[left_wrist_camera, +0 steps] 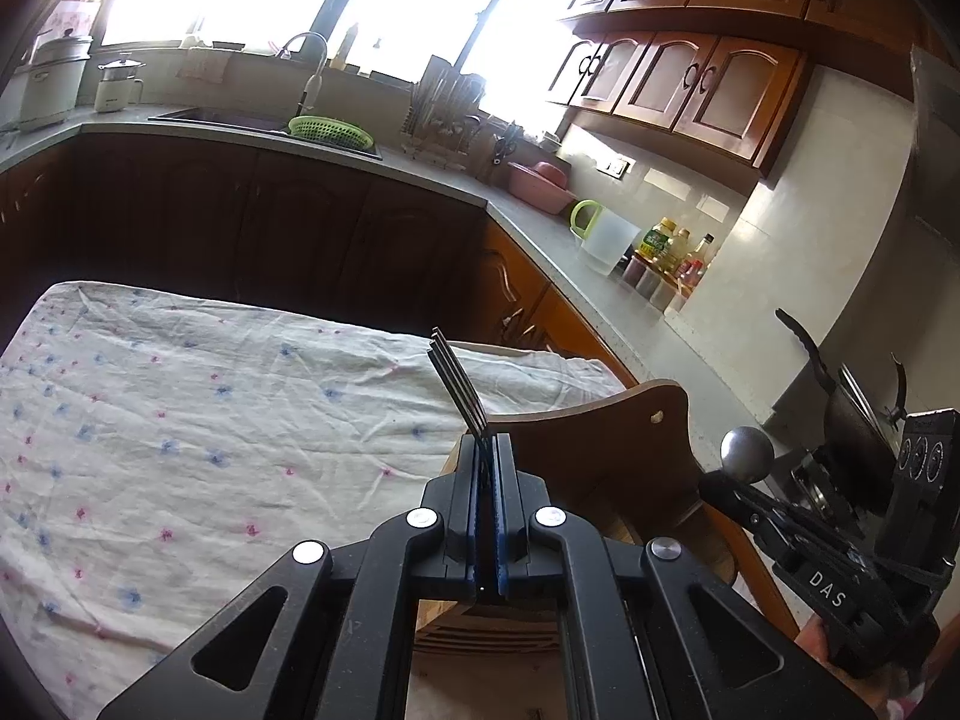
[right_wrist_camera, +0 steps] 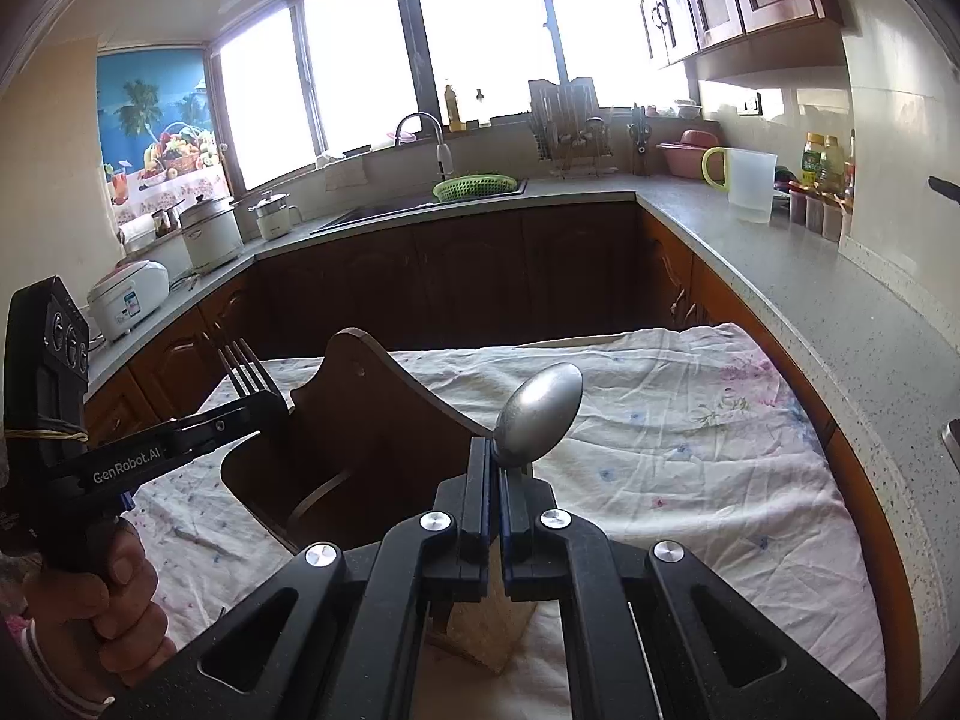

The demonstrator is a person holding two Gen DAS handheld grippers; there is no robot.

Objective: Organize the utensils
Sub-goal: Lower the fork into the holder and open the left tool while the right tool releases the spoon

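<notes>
Fork [left_wrist_camera: 459, 387] tines rise edge-on from the closed jaws of the left hand-held gripper [left_wrist_camera: 487, 450] in the left wrist view, above the wooden holder [left_wrist_camera: 600, 450] on the cloth-covered tabletop [left_wrist_camera: 180, 420]; to its right the spoon [left_wrist_camera: 747, 453] shows only as a rounded bowl. From the right wrist view, the right hand-held gripper [right_wrist_camera: 497, 462] is clamped on the spoon's neck, its bowl tilted up ahead. To its left, the fork's four tines face the camera, and a hand [right_wrist_camera: 102, 594] grips the left gripper's handle.
</notes>
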